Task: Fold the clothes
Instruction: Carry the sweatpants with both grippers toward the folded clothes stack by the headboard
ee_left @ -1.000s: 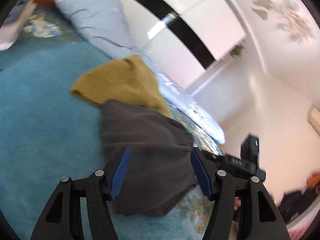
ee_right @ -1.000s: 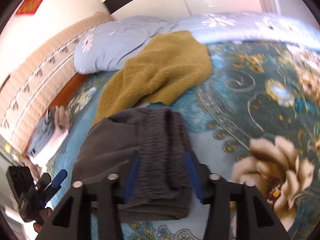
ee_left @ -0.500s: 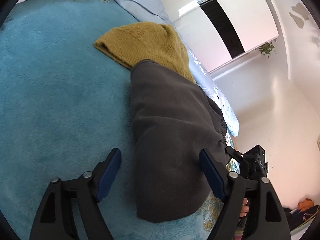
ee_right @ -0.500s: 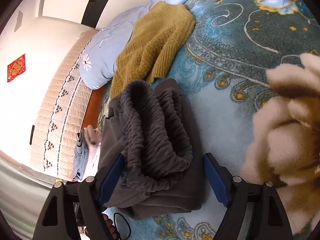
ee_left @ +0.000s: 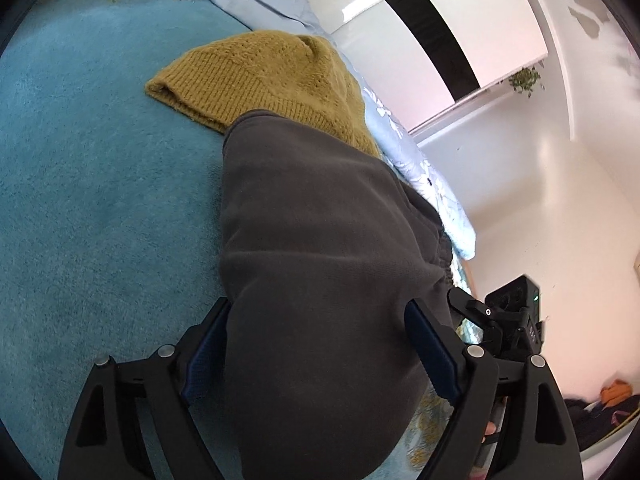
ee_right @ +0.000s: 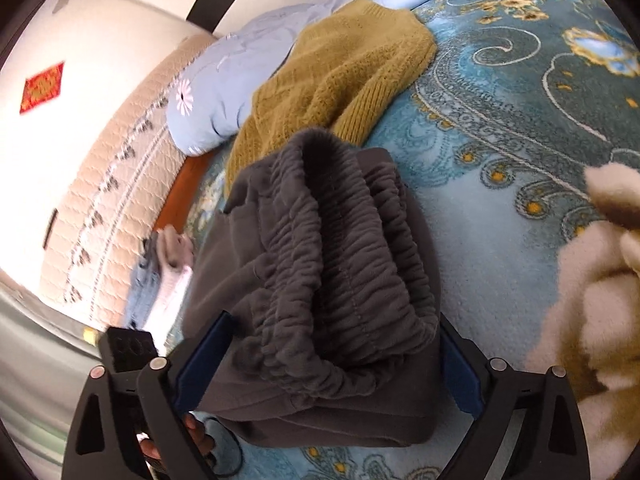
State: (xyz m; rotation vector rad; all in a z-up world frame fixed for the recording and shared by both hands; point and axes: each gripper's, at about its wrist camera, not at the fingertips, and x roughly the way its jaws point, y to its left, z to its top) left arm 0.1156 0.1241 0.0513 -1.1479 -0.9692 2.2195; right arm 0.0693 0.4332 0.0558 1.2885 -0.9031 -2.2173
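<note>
Teal floral blanket [ee_right: 500,240] covers the bed, patterned on one side, plain teal toward the other. Pale blue quilt [ee_right: 224,92] is bunched along the far edge by the quilted headboard [ee_right: 100,208].

On the blanket sits the dark grey trousers [ee_left: 320,280] bundle, folded into a compact thick block, elastic waistband [ee_right: 344,264] doubled over on top and gaping a bit. It lies flat on the bed right in front of both tools. Looks like the fold on this piece is basically done and it's being let go.

Behind it, touching its far end, the mustard knit sweater [ee_right: 340,76] is loose and rumpled, partly on the quilt. Not folded yet, so that one is left, by my read. A small stack of pale clothes [ee_right: 168,272] near the headboard side may be finished pieces; too blurred to be sure.

Left gripper [ee_left: 320,360]: spread wide, trousers between the blue pads, the pads at the cloth's edges with no sign of a squeeze. Right gripper [ee_right: 324,364]: jaws opening, waistband end between them, not pinched.

Roughly: one garment down, sweater pending.
</note>
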